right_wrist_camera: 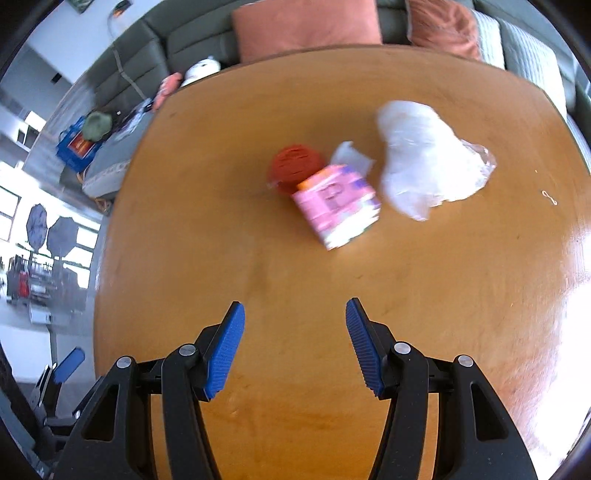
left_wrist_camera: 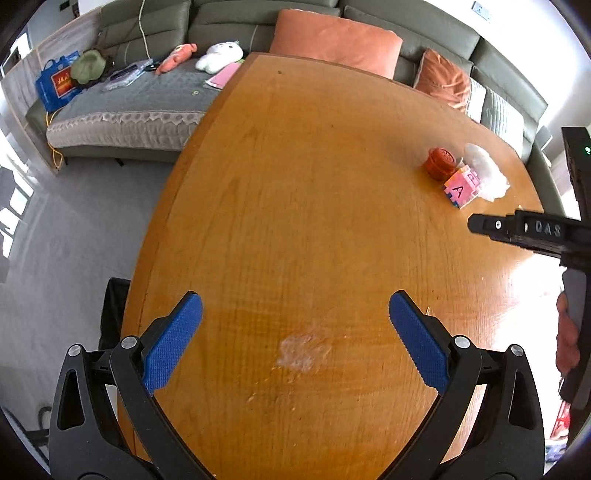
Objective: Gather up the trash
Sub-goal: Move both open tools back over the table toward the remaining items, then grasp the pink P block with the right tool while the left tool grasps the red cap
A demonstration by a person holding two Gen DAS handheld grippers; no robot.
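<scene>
On the round wooden table (right_wrist_camera: 221, 229) lie a crumpled clear plastic bag (right_wrist_camera: 428, 166), a pink foam letter cube (right_wrist_camera: 338, 205) and a small red lidded pot (right_wrist_camera: 295, 166), bunched together; a small white wrapper (right_wrist_camera: 351, 155) pokes out behind the cube. My right gripper (right_wrist_camera: 295, 328) hangs open and empty over bare wood, short of the cube. In the left wrist view the same pot (left_wrist_camera: 441, 162), cube (left_wrist_camera: 461, 186) and bag (left_wrist_camera: 485, 171) sit at the far right. My left gripper (left_wrist_camera: 295, 317) stands wide open over a whitish smear (left_wrist_camera: 304, 350), holding nothing.
A grey-green sofa (left_wrist_camera: 221, 26) with orange cushions (left_wrist_camera: 336, 38) wraps the table's far side; plush toys (left_wrist_camera: 219, 55) and a blue bag (left_wrist_camera: 57, 85) lie on it. The other gripper's black body (left_wrist_camera: 535, 232) and a hand (left_wrist_camera: 567, 339) show at the right edge. Grey floor (left_wrist_camera: 74, 229) lies to the left.
</scene>
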